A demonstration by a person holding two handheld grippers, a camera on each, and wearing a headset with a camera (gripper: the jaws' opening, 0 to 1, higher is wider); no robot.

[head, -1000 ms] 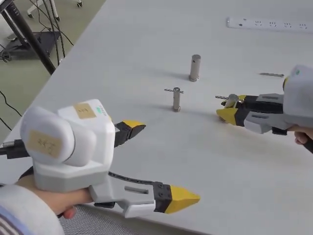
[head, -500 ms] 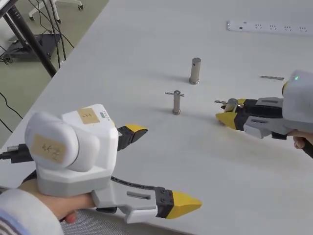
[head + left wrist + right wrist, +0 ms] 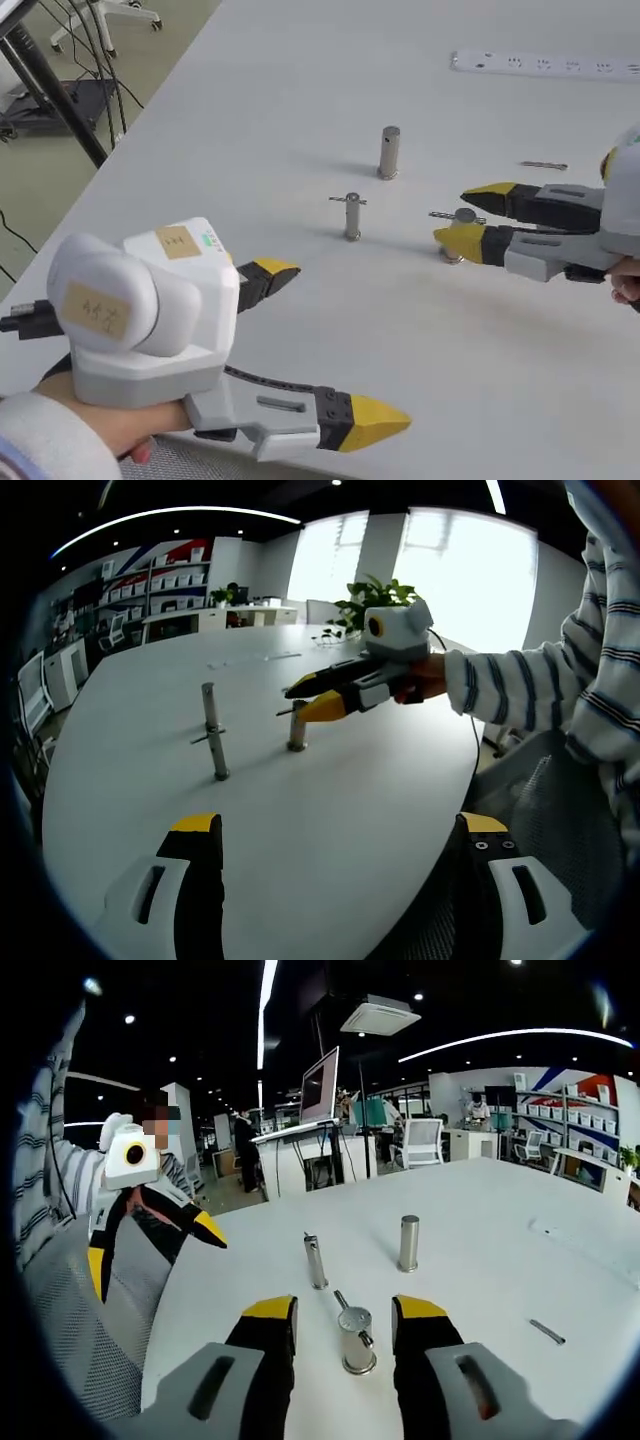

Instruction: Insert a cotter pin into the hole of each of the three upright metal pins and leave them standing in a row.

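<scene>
Yellow-tipped, the right gripper point(image 3: 345, 1312) is holding its jaws apart around the nearest metal pin point(image 3: 356, 1345), seemingly letting it stand, with the left gripper point(image 3: 340, 826) idling open.

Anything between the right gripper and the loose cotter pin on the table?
Nothing visible. The loose cotter pin lies on bare table beside the right gripper, whose open jaws straddle an upright metal pin.
</scene>
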